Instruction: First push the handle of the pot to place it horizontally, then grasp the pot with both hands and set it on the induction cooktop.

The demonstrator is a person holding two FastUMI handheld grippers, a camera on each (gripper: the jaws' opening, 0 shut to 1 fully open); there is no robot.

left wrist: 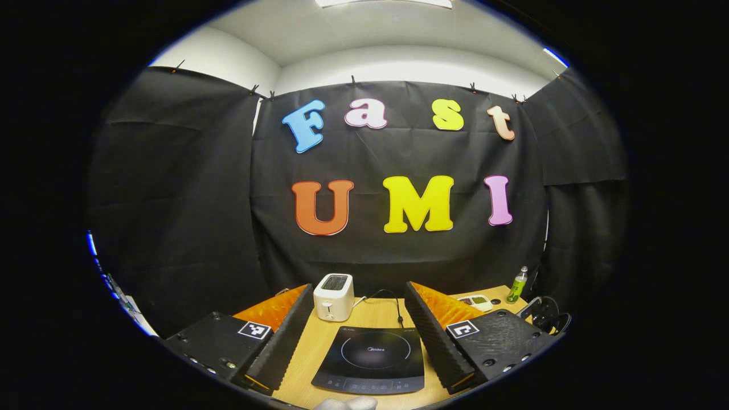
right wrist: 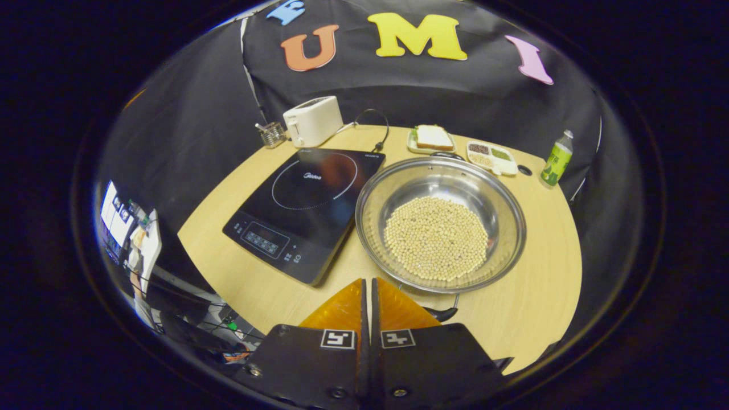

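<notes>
In the right gripper view a wide steel pot (right wrist: 434, 183) holding pale round beans (right wrist: 435, 237) sits on the wooden table (right wrist: 547, 273), touching the right side of the black induction cooktop (right wrist: 304, 205). Its near black handle (right wrist: 439, 312) lies just right of my right gripper (right wrist: 368, 281), whose orange fingers are shut together on nothing. The far handle (right wrist: 447, 154) peeks over the back rim. In the left gripper view my left gripper (left wrist: 360, 287) stands wide open above the cooktop (left wrist: 370, 356), nothing between its fingers.
A white toaster (right wrist: 312, 119) with its cord stands behind the cooktop, a small glass holder (right wrist: 273, 134) beside it. At the back are a sandwich on a plate (right wrist: 431, 138), a compartment tray (right wrist: 491, 156) and a green bottle (right wrist: 557, 158). The table's curved edge runs close in front.
</notes>
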